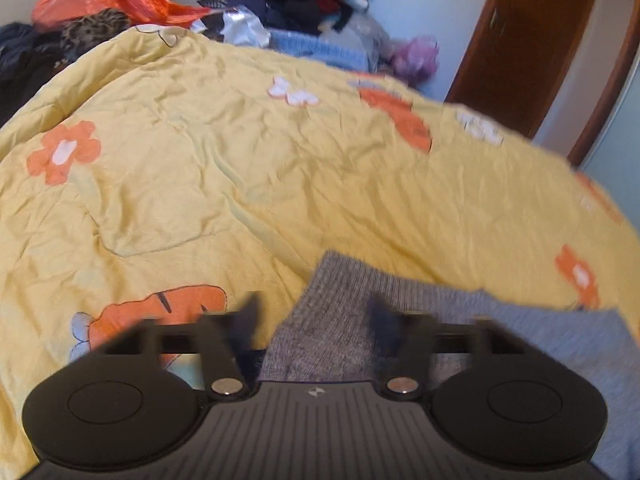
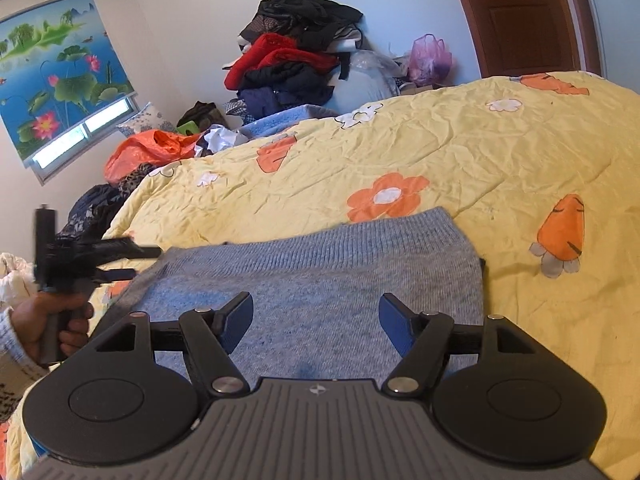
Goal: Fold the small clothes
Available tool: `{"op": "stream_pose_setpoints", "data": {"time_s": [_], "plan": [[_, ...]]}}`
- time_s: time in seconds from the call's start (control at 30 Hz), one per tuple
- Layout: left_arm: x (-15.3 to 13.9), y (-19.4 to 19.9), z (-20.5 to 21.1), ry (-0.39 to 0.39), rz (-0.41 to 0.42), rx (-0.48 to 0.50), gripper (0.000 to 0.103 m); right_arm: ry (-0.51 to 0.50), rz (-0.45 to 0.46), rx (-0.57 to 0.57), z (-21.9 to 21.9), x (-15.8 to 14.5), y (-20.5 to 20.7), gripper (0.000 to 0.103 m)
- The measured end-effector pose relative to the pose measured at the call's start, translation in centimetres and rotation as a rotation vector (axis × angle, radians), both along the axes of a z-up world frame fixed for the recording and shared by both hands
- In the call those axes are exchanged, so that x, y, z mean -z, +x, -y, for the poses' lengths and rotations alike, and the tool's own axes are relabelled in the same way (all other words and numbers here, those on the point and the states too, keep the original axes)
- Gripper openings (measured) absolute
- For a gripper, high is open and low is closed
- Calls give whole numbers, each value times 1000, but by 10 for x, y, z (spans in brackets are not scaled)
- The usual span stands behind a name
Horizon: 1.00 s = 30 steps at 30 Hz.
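Note:
A small blue-grey knitted garment (image 2: 320, 280) lies flat on the yellow quilt, ribbed hem towards the far side. My right gripper (image 2: 316, 320) is open and empty, hovering over the garment's near part. My left gripper (image 1: 314, 320) is open, its fingers straddling the garment's left ribbed corner (image 1: 332, 320); the view is motion-blurred. In the right wrist view the left gripper (image 2: 140, 262) shows at the garment's left corner, held by a hand, jaws apart.
The yellow quilt (image 2: 460, 152) with orange flower and carrot prints covers the bed. A pile of clothes (image 2: 296, 60), an orange bag (image 2: 152, 148) and a pink bag (image 2: 432, 58) lie beyond the far edge. A brown door (image 2: 528, 16) stands at right.

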<state>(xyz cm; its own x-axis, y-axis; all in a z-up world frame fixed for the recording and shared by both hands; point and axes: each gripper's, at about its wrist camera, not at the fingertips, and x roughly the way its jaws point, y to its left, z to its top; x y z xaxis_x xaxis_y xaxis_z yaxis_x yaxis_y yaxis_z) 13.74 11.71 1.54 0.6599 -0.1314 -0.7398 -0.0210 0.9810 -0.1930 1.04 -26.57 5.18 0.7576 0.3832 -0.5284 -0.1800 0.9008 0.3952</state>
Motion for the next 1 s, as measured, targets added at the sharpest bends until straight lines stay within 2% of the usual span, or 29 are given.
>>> {"op": "stream_pose_setpoints", "data": {"time_s": [0.07,0.13,0.17,0.33,0.43,0.5,0.57,0.67,0.73,0.8,0.83,0.87,0.93,1.0], "plan": [[1,4,2,2,-3,-3,29,4,-8,2,-2,3,1,71],[0,8,-2,-22,-24,-7,7,6,-9,-4,-4,3,2,71],[-1,9,-5,-37,-26,-10,5,9,-6,-3,-5,3,1,71],[-14,2,-21,-75,18,-35,4,16,4,-14,-14,-4,6,71],[-18,1,-32,-96,31,-46,4,-18,8,-14,-20,-8,10,71],[-15,2,-36,-61,32,-64,4,-33,1,-8,-21,-6,14,71],[-5,4,-44,-86,7,-81,4,-33,-20,0,-17,0,22,71],[8,1,-41,-19,39,-79,4,-48,-66,34,-10,14,40,71],[5,-1,-41,-22,37,-79,10,-31,-93,48,-3,24,51,71],[-8,-10,-40,14,35,-114,35,-43,-86,51,0,19,49,71],[-21,-24,-38,54,70,-138,60,-49,-69,51,3,13,45,71],[-33,-42,-35,64,123,-141,78,-56,-46,54,7,6,39,71],[-51,-84,-23,10,191,-68,81,-73,-13,54,17,-4,26,71],[-52,-124,-7,-64,195,-5,81,-74,-9,49,29,-8,15,71]]}}
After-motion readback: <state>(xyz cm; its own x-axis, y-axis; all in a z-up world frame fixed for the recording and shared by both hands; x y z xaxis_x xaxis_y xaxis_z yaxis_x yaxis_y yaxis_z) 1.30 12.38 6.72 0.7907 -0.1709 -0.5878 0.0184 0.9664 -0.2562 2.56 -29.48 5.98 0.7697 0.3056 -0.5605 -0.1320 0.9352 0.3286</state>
